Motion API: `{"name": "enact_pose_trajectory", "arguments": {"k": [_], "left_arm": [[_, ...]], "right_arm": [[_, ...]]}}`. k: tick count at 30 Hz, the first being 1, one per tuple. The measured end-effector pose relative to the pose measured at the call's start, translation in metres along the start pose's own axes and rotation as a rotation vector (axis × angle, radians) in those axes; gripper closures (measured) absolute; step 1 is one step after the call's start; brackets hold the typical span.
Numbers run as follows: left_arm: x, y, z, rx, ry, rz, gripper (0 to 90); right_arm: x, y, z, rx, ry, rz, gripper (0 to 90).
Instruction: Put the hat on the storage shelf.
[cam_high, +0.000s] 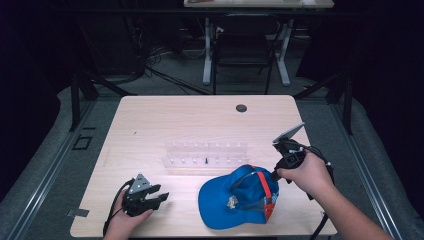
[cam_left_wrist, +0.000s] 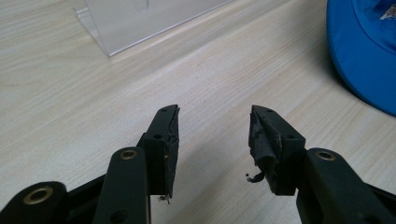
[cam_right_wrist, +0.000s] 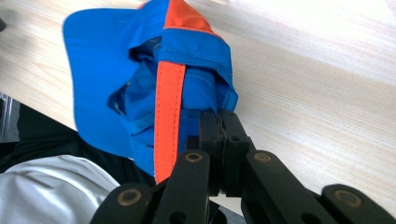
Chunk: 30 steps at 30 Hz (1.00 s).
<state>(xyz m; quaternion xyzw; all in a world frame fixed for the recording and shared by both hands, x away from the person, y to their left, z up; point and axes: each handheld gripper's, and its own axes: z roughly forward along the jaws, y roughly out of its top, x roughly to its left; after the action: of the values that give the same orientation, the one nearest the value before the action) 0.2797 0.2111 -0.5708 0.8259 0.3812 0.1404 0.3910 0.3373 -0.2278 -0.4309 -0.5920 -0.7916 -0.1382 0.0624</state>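
The right hand-held gripper (cam_right_wrist: 219, 135) is pinching the blue cap (cam_high: 235, 197) by its back edge, jaws closed on fabric, near the counter's (cam_high: 150, 120) front edge. Lifting slowly should keep the grip from slipping. The left hand-held gripper (cam_left_wrist: 212, 135) is resting open and empty by the front-left corner.

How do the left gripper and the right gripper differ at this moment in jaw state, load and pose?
Jaws: the left gripper stands open with bare table between its pads; the right gripper is shut on the blue cap.
Load: the left gripper holds nothing; the right gripper pinches the cap's rear fabric beside the orange strip.
Pose: the left gripper sits low over the wooden table; the right gripper is raised above the cap.
Both have black jaws and are hand-held.
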Motion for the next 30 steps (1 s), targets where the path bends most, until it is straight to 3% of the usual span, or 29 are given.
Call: {"name": "enact_pose_trajectory", "arguments": {"k": [17, 24, 30], "left_arm": [[-0.001, 0.000, 0.000, 0.002, -0.004, 0.002, 53.4], [-0.001, 0.000, 0.000, 0.006, -0.007, 0.002, 53.4], [-0.001, 0.000, 0.000, 0.013, -0.010, 0.004, 53.4]], "right_arm": [[0.022, 0.011, -0.034, 0.007, 0.018, -0.044, 90.0], [0.024, 0.013, -0.044, 0.005, 0.098, -0.025, 90.0], [0.022, 0.014, -0.047, -0.011, 0.204, 0.043, 90.0]]}}
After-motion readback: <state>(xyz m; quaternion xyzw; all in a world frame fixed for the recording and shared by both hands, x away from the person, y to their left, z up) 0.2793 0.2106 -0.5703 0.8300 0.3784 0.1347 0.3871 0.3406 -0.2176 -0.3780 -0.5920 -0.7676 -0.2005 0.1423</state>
